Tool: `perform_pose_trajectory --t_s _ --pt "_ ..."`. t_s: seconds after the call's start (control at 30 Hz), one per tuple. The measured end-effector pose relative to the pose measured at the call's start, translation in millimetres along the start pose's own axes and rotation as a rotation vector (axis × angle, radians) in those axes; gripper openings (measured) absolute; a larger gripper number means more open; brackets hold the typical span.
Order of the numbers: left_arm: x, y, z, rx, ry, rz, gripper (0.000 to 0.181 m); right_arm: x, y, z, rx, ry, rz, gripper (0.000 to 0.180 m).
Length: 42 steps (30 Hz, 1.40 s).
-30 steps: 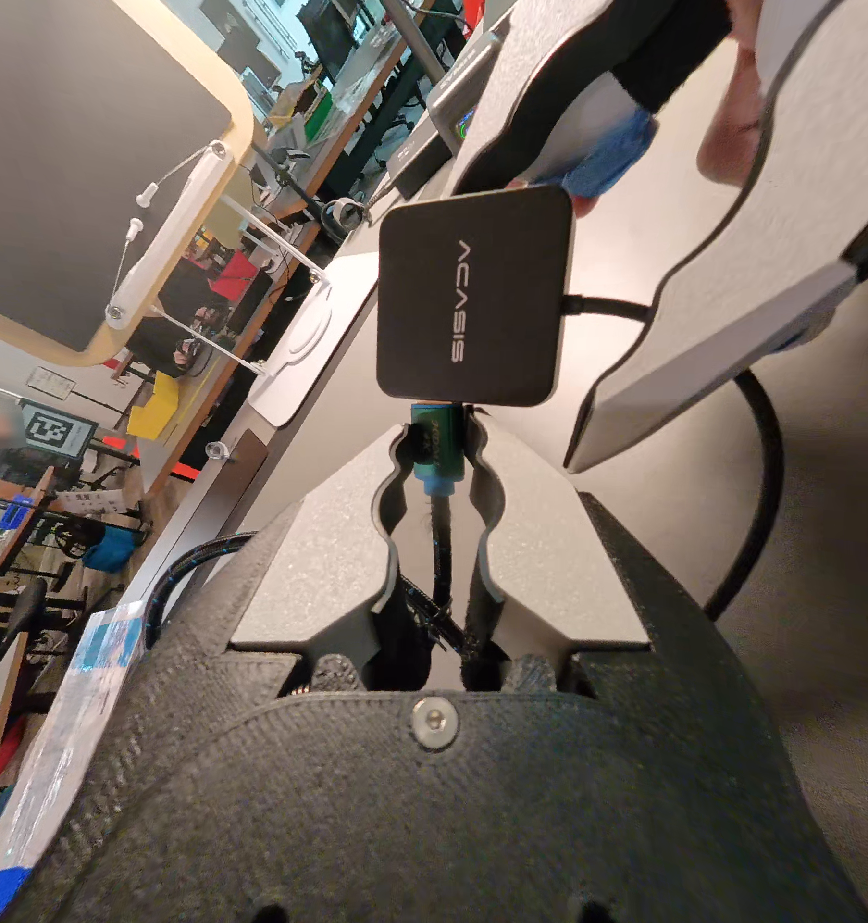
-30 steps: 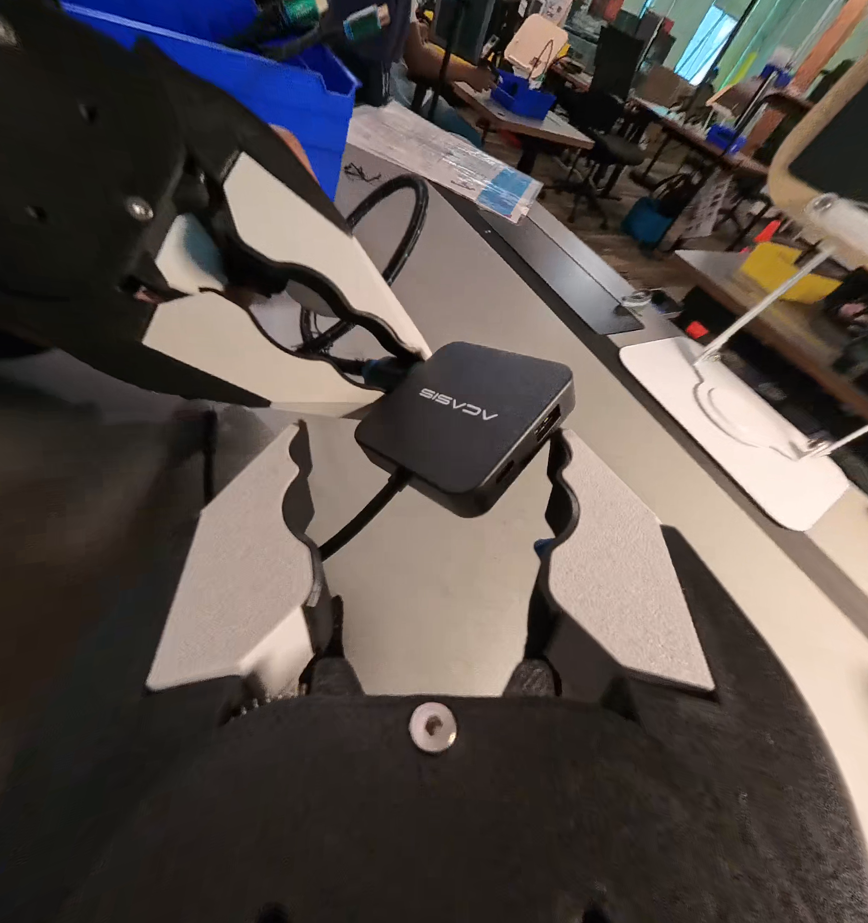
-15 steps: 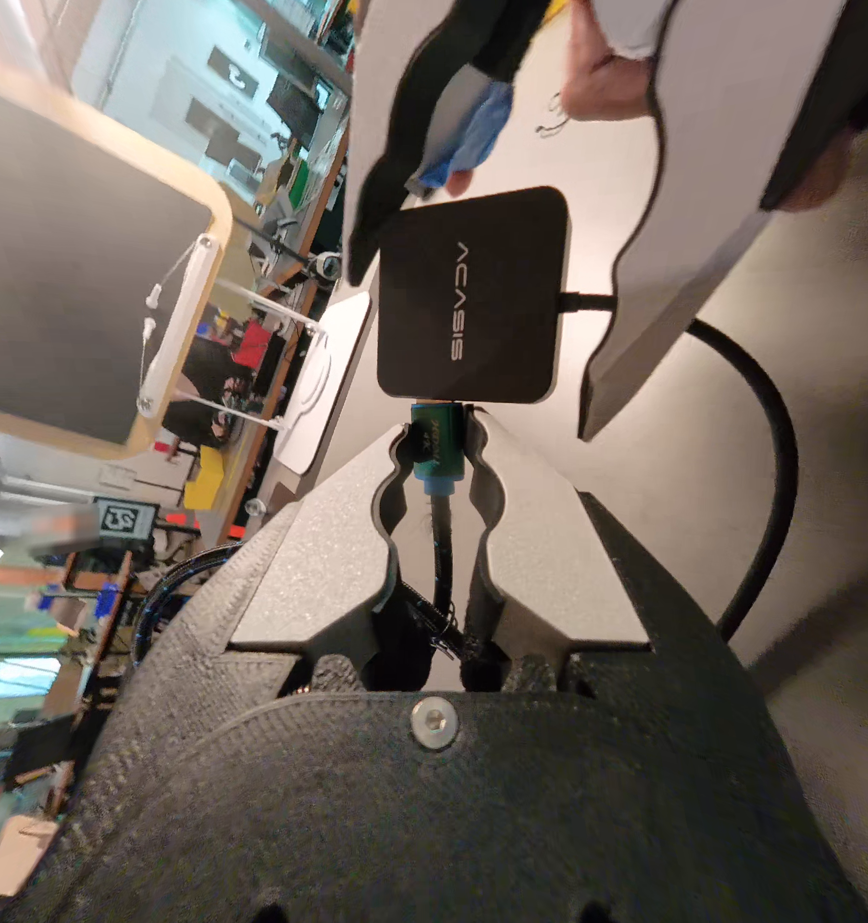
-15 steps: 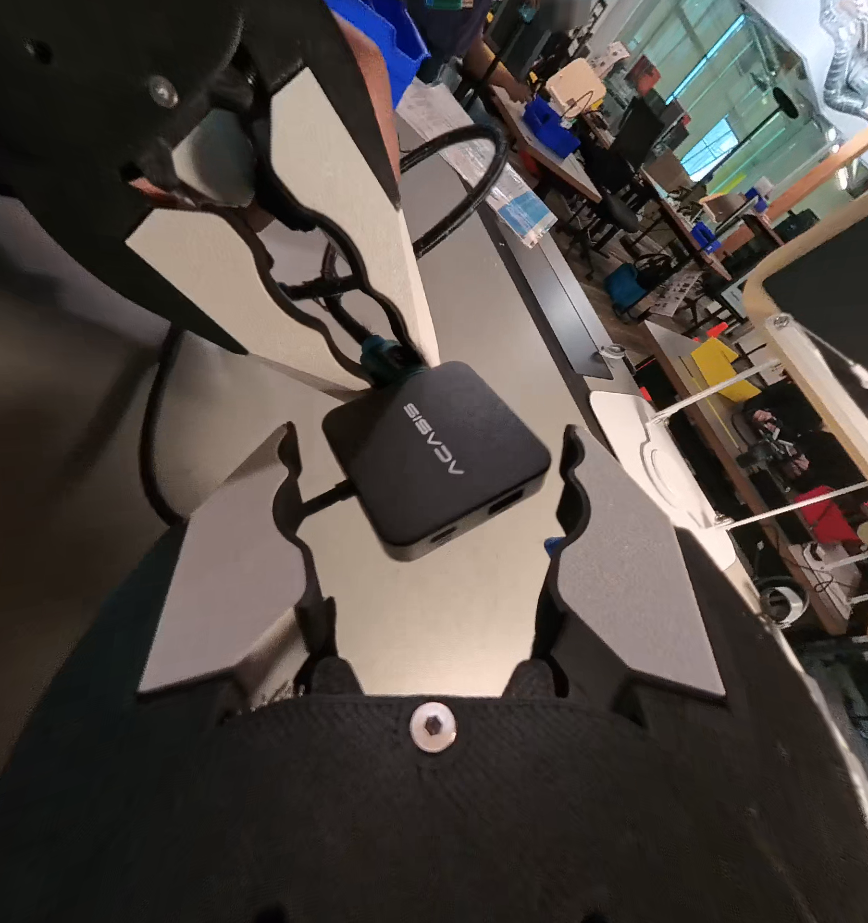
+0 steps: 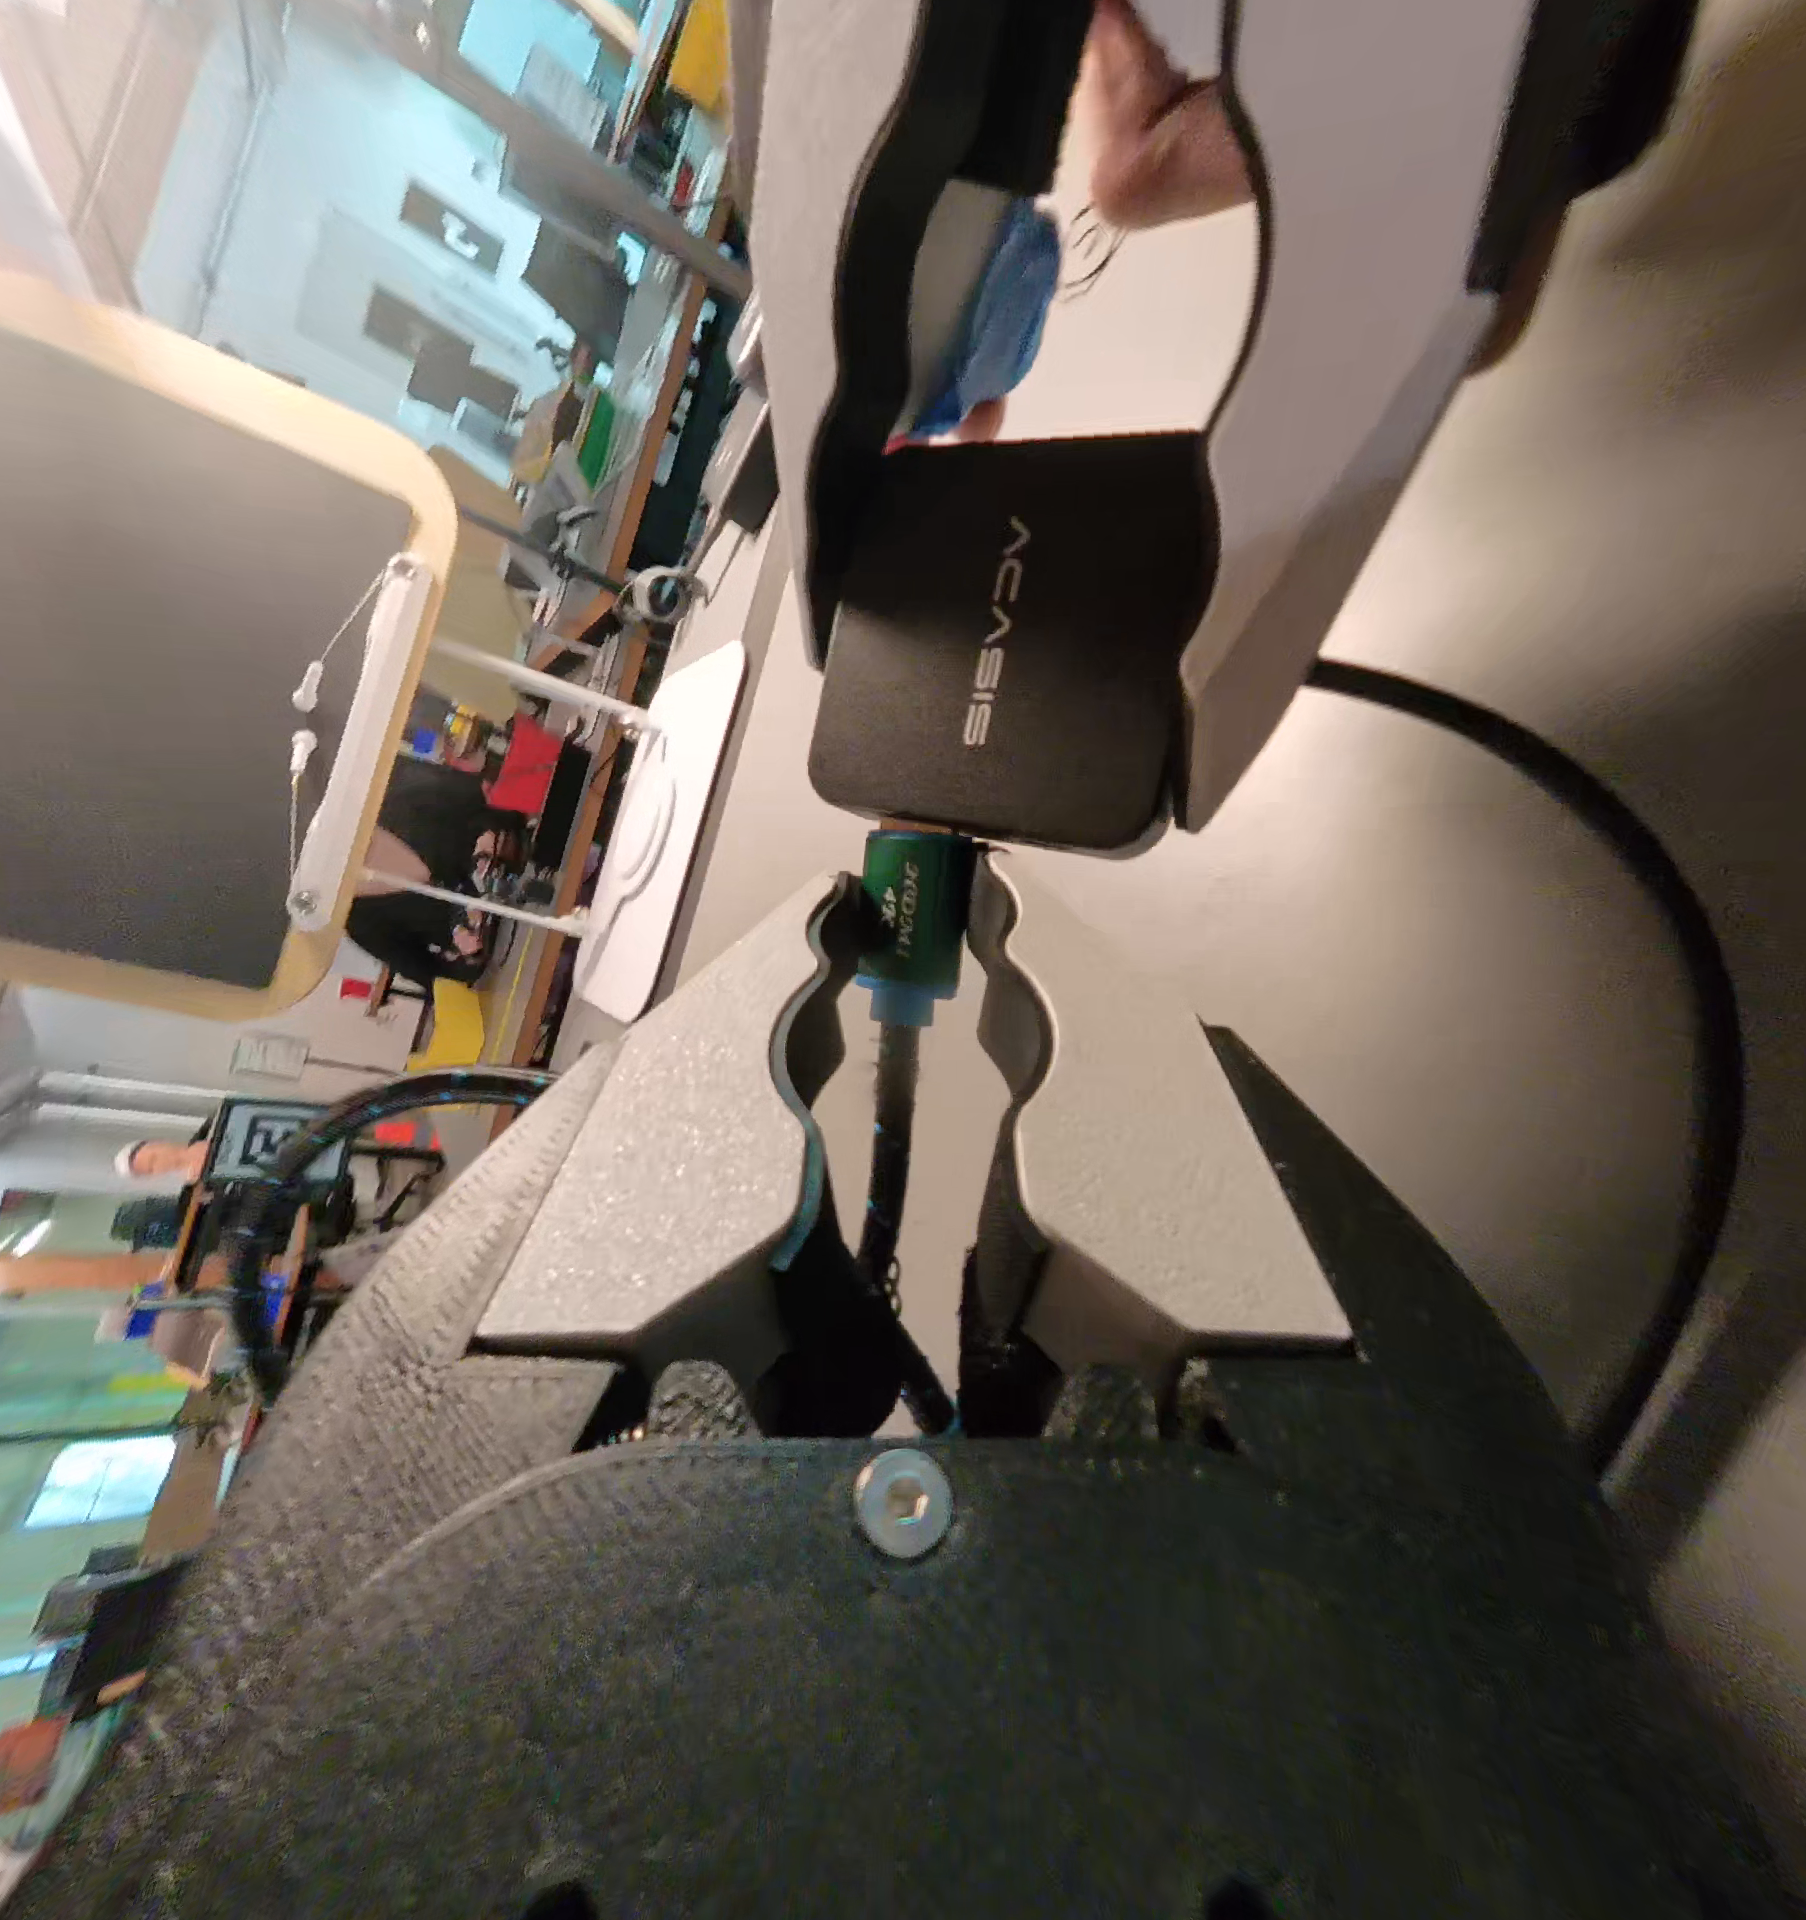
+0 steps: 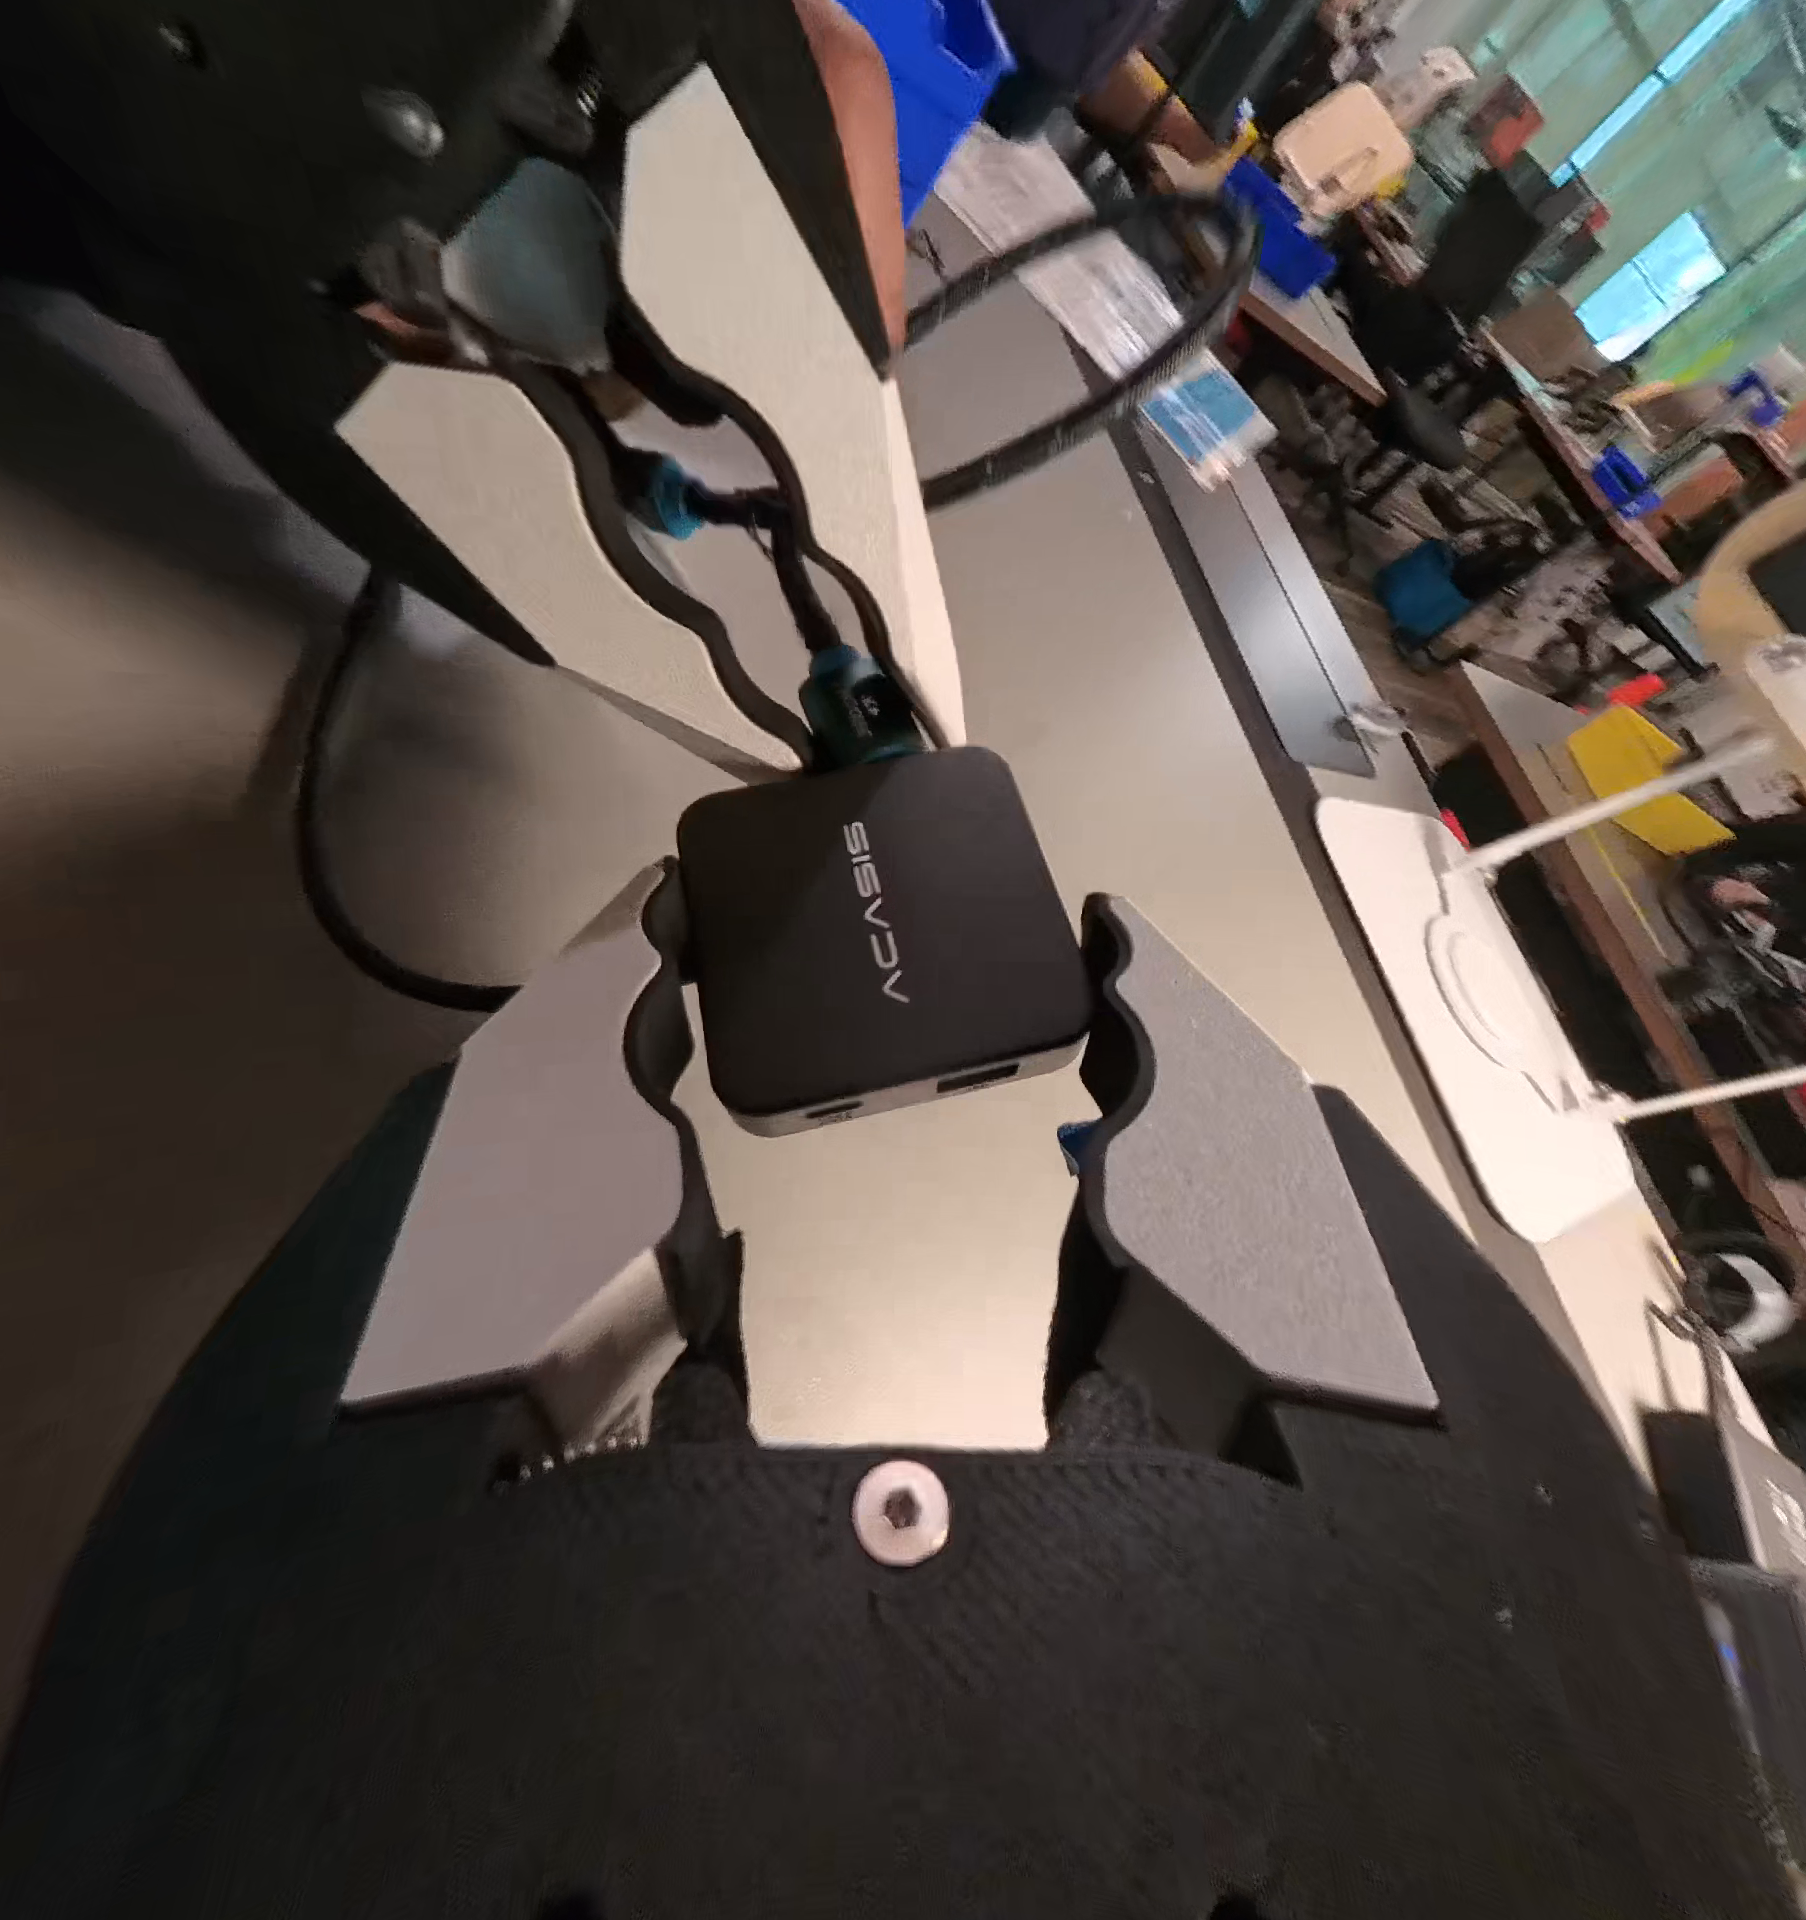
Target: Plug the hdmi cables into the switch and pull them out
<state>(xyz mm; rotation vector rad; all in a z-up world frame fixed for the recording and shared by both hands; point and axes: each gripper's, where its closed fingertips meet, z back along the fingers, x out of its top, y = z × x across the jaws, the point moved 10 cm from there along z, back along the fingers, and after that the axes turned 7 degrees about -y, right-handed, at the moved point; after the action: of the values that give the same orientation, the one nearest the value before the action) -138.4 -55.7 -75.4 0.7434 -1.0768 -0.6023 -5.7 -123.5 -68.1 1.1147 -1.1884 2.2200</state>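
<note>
A black square switch [image 5: 992, 665] is held off the grey table [image 5: 1398, 1039]. My left gripper [image 5: 909, 914] is shut on a green HDMI plug [image 5: 911, 909]. The plug sits in the switch's near port, with a thin strip of metal showing. My right gripper [image 6: 883, 935] is shut on the switch [image 6: 878, 935], one finger on each side. The right wrist view shows the left gripper [image 6: 857, 717] holding the plug [image 6: 852, 717] at the switch's far edge. The left wrist view shows the right gripper [image 5: 998, 717] coming in from the top. The switch's own black cable [image 5: 1657, 935] loops across the table.
A white stand base [image 6: 1450, 1039] lies at the table's right edge, with a wood-rimmed dark board [image 5: 151, 644] above it. A blue bin [image 6: 940, 94] and a plastic bag [image 6: 1190, 384] sit at the far end. The braided HDMI cable [image 6: 1086, 364] arcs above the table. The grippers are tip to tip, or close to it.
My right gripper has closed from wide open beside the switch onto its two sides. My left gripper has kept its hold on the green plug. Both views have tilted.
</note>
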Motion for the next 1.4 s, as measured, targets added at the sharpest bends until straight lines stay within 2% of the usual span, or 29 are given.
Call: perform_pose_trajectory --t_s 0.07,0.17,0.23,0.33,0.5,0.67,0.83,0.97,1.03,1.1,1.13,1.3,1.4 --pt "-3.4 -1.9 -0.2 -0.013 0.009 -0.027 0.021 0.9 4.1 -1.8 0.014 0.025 0.005 0.077" --pt "-6.4 -3.3 9.8 -0.121 -0.113 -0.031 0.021 4.1 4.7 11.4 0.140 -0.118 0.008 0.076" --pt "-0.2 -4.2 13.9 -0.152 -0.172 -0.044 0.021 2.2 2.8 19.0 0.189 -0.143 -0.016 0.076" --pt "4.6 -9.8 11.6 -0.170 -0.156 -0.069 0.022 -2.2 4.7 21.8 0.197 -0.121 0.007 0.076" --pt "-1.6 -3.8 5.2 -0.097 -0.078 -0.015 0.022 1.0 4.8 11.2 0.072 -0.047 0.007 0.076" --pt "-0.8 -8.5 7.8 -0.166 -0.132 -0.021 0.022 -4.9 1.6 18.3 0.185 -0.105 -0.072 0.076" --pt "-3.3 -6.5 1.2 -0.123 -0.047 0.008 0.022 -4.4 3.4 9.5 0.095 -0.019 -0.045 0.076" --pt "-3.6 -10.2 2.5 -0.171 -0.078 0.014 0.021 -11.7 -0.9 18.0 0.207 -0.072 -0.122 0.077" --pt "-13.1 -2.2 3.5 -0.114 -0.004 0.000 0.021 -18.7 -6.9 29.7 0.241 -0.105 -0.162 0.077" --pt "-22.0 12.7 10.1 -0.072 -0.029 0.112 0.026 -26.3 -16.1 38.4 0.190 -0.108 -0.205 0.076" --pt "-24.8 17.5 11.7 -0.055 -0.027 0.150 0.020 -28.9 -20.2 41.1 0.157 -0.102 -0.222 0.077" --pt "-33.8 13.8 4.5 -0.075 0.024 0.154 0.020 -16.6 -40.1 55.3 -0.019 -0.154 -0.325 0.077" --pt "-38.4 13.7 2.0 -0.077 0.035 0.182 0.020 -1.7 -60.1 83.1 -0.187 -0.198 -0.379 0.076"
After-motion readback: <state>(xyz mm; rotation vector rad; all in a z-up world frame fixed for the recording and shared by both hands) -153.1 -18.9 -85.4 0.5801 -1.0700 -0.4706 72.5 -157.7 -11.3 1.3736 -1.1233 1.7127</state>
